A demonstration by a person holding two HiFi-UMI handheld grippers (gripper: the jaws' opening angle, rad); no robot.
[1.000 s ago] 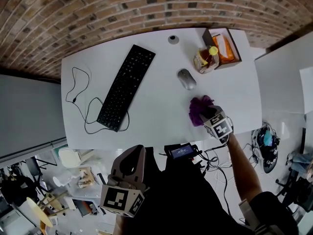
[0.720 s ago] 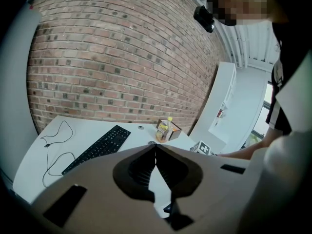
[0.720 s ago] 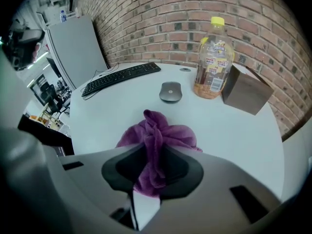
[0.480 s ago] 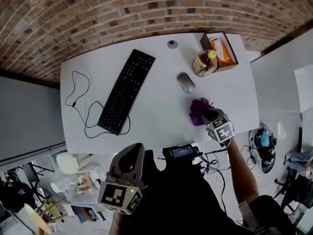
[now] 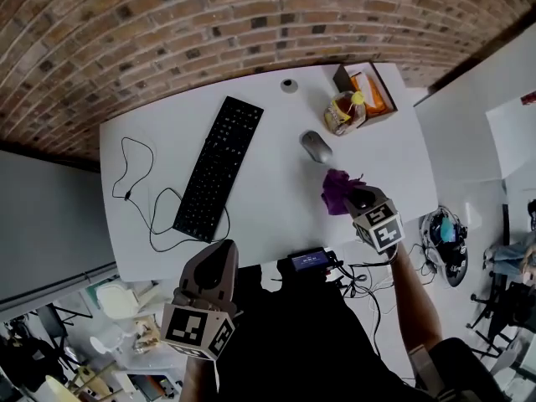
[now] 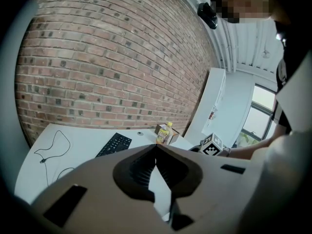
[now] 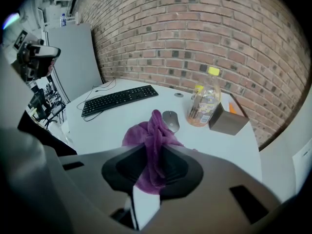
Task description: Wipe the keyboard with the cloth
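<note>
The black keyboard (image 5: 218, 167) lies slantwise on the left half of the white table (image 5: 276, 199), far from both grippers; it also shows in the right gripper view as the keyboard (image 7: 119, 99). A bunched purple cloth (image 5: 337, 188) hangs near the table's front right, with my right gripper (image 5: 356, 198) shut on it. In the right gripper view the cloth (image 7: 141, 133) rises out of the right gripper (image 7: 155, 149), just above the tabletop. My left gripper (image 5: 219, 258) stays below the table's front edge, its jaws together on nothing, as the left gripper (image 6: 156, 147) shows.
A grey mouse (image 5: 316, 146) lies just behind the cloth. A bottle with a yellow cap (image 5: 345, 111) and an open box (image 5: 373, 90) stand at the back right. The keyboard's cable (image 5: 138, 191) loops at the table's left. A small screen (image 5: 308, 260) sits at the front edge.
My right gripper has risen from the table with the purple cloth bunched in it. The left gripper has shifted a little below the front edge.
</note>
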